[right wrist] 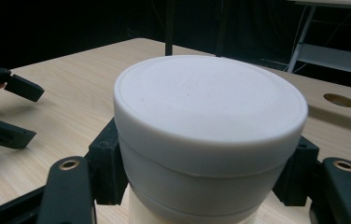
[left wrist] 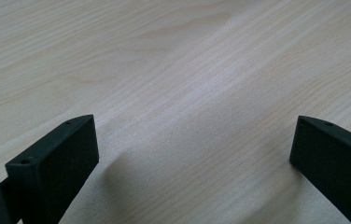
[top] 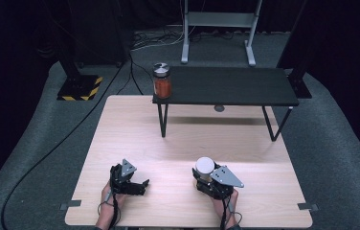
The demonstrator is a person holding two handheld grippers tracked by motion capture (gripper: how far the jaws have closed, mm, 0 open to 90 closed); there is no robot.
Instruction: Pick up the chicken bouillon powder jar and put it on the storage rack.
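This looks like a recording lab: black curtains [top: 20, 28] around, grey carpet [top: 34, 129], loose cables [top: 73, 129], a hazard-striped stand base [top: 80, 88], and one wooden desk [top: 187, 143].

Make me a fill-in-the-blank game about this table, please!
1. The right gripper is shut on a ___ jar.
2. The left gripper has its fingers ___, with nothing between them.
3. The jar with orange stuff stands on the black ___.

Missing words: white; open; shelf
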